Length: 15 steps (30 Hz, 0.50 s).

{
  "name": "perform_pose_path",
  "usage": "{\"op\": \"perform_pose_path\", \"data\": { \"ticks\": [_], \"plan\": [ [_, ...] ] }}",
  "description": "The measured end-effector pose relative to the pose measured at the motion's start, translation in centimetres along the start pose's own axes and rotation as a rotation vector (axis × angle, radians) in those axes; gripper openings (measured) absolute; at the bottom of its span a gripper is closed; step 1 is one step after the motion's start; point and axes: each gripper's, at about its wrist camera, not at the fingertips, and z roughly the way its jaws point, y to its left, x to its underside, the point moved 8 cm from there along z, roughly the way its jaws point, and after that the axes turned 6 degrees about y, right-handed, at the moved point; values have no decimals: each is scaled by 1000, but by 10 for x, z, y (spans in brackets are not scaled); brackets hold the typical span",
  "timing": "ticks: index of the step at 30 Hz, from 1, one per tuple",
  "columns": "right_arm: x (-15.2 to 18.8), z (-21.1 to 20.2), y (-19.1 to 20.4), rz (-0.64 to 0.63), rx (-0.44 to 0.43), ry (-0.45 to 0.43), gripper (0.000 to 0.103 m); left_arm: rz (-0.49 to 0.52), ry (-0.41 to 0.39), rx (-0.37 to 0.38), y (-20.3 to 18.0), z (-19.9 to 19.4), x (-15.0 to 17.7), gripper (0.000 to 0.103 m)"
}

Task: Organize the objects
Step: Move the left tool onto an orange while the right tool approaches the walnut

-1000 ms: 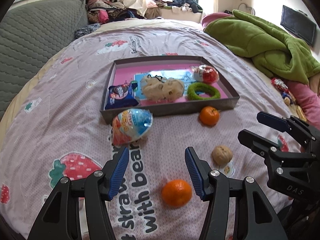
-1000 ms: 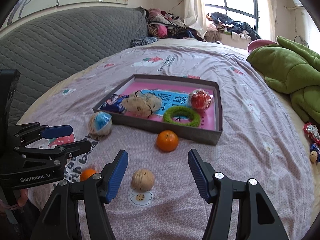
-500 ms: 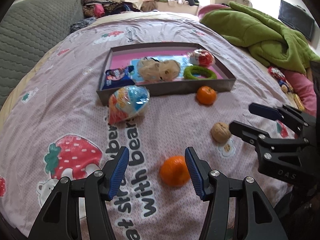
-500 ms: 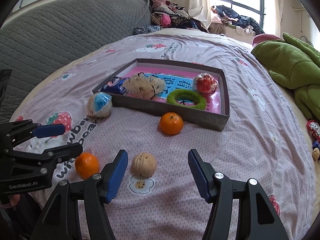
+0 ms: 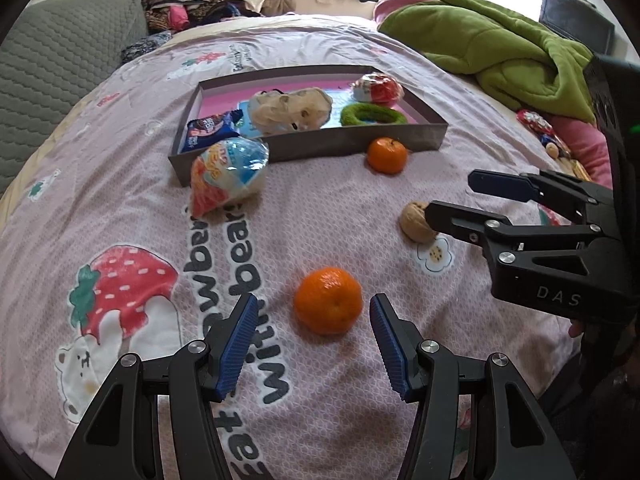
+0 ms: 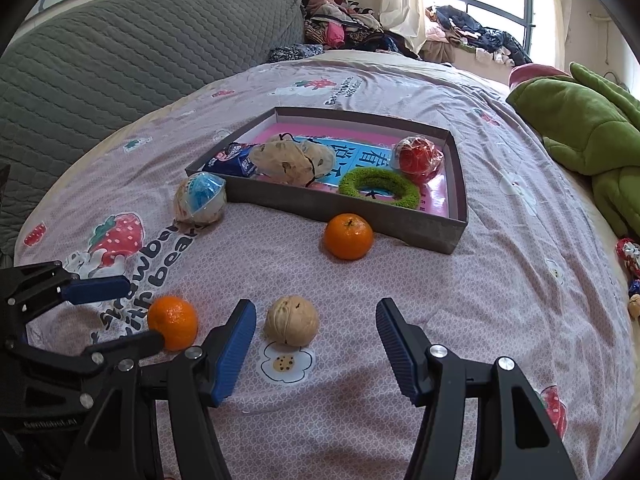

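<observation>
The left tool (image 5: 310, 344) hangs spread before a round, dimpled orange tangerine (image 5: 328, 300) on the bed (image 5: 120, 200). The right tool (image 6: 316, 346), spread too, faces a wrinkled tan walnut (image 6: 292, 320)

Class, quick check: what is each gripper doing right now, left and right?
Left gripper: open, holding nothing, jaws either side of the near orange.
Right gripper: open, holding nothing, the walnut just ahead between its fingers.
</observation>
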Motion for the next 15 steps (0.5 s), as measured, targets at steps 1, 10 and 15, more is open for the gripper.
{"op": "perform_pose_path", "data": {
  "ticks": [1, 10, 15],
  "plan": [
    [0, 1, 1, -4, -2, 2, 62, 5, 2, 1, -2, 1, 1, 60],
    [4, 9, 6, -9, -16, 20, 62, 24, -5, -10, -7, 10, 2, 60],
    [6, 14, 4, 4, -19, 28, 62, 13, -5, -14, -6, 15, 2, 60]
  ]
}}
